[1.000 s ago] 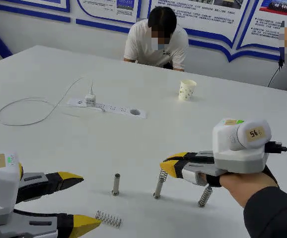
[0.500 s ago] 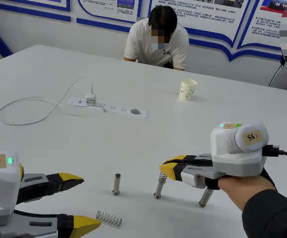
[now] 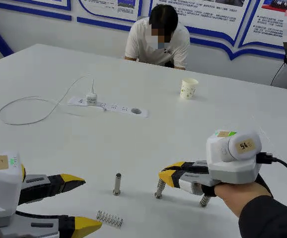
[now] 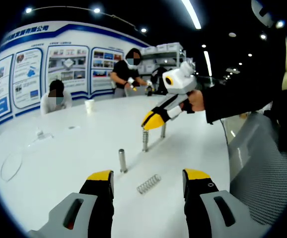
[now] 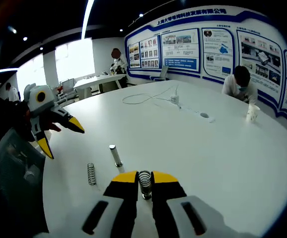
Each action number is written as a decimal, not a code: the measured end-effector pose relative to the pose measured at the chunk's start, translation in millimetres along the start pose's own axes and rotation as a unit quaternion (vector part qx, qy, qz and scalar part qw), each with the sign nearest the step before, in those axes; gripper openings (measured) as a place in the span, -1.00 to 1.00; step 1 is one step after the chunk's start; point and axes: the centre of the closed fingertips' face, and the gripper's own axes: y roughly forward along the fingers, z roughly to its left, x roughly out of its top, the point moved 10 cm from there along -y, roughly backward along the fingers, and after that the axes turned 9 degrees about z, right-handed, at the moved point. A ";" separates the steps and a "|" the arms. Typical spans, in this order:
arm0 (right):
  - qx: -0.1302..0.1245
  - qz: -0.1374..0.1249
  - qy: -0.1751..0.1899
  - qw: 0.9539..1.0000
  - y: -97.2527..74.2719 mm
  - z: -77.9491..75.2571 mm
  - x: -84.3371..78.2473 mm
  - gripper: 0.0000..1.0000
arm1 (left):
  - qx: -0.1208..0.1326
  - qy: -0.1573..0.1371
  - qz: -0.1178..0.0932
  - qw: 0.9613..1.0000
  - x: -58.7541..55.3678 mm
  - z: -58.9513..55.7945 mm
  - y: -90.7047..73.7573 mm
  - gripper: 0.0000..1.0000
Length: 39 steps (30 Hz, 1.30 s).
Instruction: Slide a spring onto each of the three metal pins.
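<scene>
Yellow-tipped right gripper (image 5: 144, 177) clasps spring (image 5: 144, 182) (apparently on a pin (image 3: 157, 194)).

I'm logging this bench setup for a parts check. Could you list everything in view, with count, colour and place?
Large white table: one, under everything.
Upright silver metal pins: three, in a row near the person; left pin bare, middle pin, right pin.
Silver coil springs: three; loose spring lying in front of the left pin, middle spring on the middle pin, right spring on the right pin.
White power strip: one, mid-table, with a white cable looping left.
Patterned paper cup: one, far right.
Seated person in white shirt: one, far side.
Left tool: yellow-tipped, open, beside the loose spring.
Right tool: yellow-tipped, shut on the middle spring.
</scene>
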 end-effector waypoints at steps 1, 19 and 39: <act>0.000 0.001 0.000 1.000 0.5 0.0 -0.3 -0.78 | 0.000 0.000 0.000 1.000 -0.1 0.0 -0.1 0.14; -0.006 0.023 -0.012 1.000 12.0 1.3 -8.5 -0.77 | 0.001 -0.004 0.000 1.000 -2.4 0.8 0.2 0.12; -0.011 0.036 -0.018 0.999 15.9 0.9 -13.7 -0.75 | 0.002 -0.004 -0.001 1.000 -2.8 1.0 -0.5 0.12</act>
